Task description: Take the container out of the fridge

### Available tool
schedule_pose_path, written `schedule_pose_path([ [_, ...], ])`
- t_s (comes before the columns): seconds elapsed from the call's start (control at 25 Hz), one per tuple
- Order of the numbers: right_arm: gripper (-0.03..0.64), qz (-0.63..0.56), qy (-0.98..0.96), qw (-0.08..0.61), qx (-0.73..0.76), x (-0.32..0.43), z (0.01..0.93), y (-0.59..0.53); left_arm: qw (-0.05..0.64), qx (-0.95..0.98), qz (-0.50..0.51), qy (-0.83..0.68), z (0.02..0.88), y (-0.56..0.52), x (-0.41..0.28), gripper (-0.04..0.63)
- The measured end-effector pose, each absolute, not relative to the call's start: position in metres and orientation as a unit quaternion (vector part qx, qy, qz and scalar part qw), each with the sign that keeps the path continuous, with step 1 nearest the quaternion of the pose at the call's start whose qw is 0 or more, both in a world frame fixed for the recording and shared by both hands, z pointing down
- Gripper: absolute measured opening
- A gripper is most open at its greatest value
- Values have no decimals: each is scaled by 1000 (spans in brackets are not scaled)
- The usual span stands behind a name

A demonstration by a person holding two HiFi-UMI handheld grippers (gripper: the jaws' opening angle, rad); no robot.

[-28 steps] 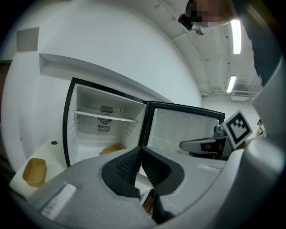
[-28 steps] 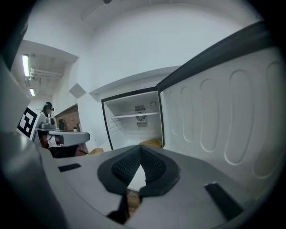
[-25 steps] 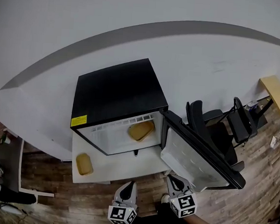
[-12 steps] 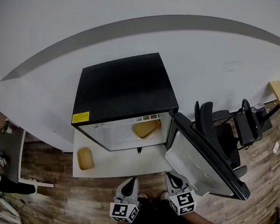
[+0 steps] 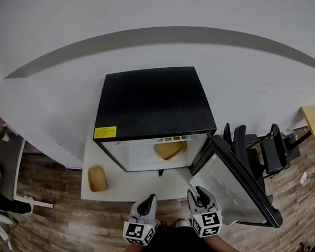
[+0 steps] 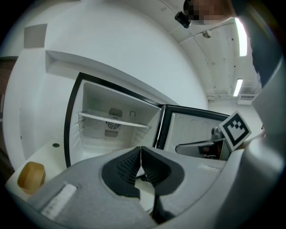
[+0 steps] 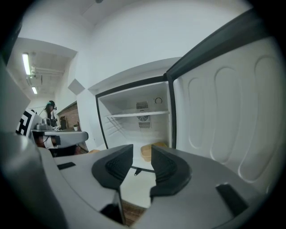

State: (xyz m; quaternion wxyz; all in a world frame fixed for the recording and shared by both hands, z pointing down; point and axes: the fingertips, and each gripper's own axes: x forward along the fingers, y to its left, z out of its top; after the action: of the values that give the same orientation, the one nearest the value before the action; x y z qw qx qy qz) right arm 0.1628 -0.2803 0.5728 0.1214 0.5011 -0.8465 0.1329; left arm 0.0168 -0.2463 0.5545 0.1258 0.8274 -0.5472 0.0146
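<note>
nearest the camera, two grippers hang in front of the fridge (image 5: 154,103), both short of its opening. the left gripper (image 5: 148,199) has its jaws pressed together with nothing in them. the right gripper (image 5: 201,194) has just been opening its jaws, which stand apart with nothing between them. this looks like the approach step: the one door (image 5: 234,183) is already swung wide to the fridge's right.

there are two tan containers. one container (image 5: 97,178) sits outside on the white platform (image 5: 136,186), off the fridge's front left corner. the other container (image 5: 170,149) lies inside on the fridge floor, toward the hinge side, under the single wire shelf (image 7: 138,114).

the next move probably calls for the right gripper to reach in under that shelf and straddle the inner container's rim before closing. its lid, if any, is too small to make out.
</note>
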Motion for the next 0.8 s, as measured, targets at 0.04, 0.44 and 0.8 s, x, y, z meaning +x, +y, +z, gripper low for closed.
schedule_pose_path([
  [0.04,113,137,-847,118,500,160,573,-283,123,826,13,-549,554,-247,12,15],
  [0.44,181,143,-854,144,478,129,586,-306,116,817,-4,-564,548,-254,-16,17],
  [0.8,181,124,-866,193,444,92,608,-345,98,807,-8,-583,542,-252,-43,15],
])
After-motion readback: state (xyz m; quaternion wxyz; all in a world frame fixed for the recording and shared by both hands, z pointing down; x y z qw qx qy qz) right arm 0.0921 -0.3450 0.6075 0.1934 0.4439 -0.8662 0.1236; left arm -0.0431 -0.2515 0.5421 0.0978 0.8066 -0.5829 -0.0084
